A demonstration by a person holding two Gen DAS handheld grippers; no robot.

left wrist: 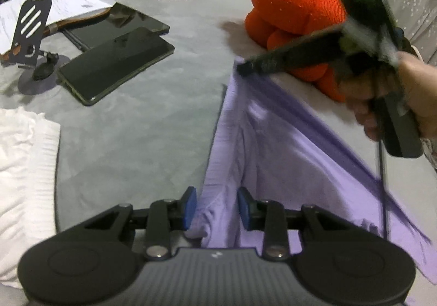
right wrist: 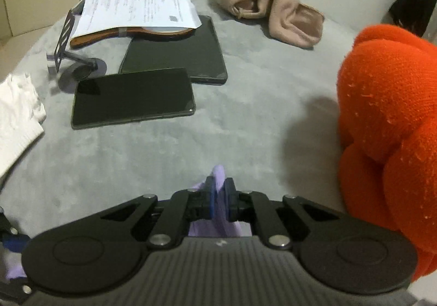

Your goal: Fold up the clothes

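At the left edge of the grey bed (left wrist: 131,139) lies a white garment (left wrist: 24,158), close enough that a wide sweep of cloth could drag over it. Further in, two dark tablets (right wrist: 133,97) and a phone stand (left wrist: 30,33) sit towards the far left corner; a flung fold could knock the stand or cover them.

The lilac garment (left wrist: 273,147) lies on the near right part of the bed. The left gripper (left wrist: 217,207) is partly spread, cloth lying between its blue pads (left wrist: 191,203) without being visibly pressed, so that side may slip free once the garment is lifted.

The right gripper (right wrist: 218,196) is pressed together, pinching a thin lilac edge. So small a bite could pull out under tension. The orange plush toy (right wrist: 387,120) sits just beside it and could snag the fold.
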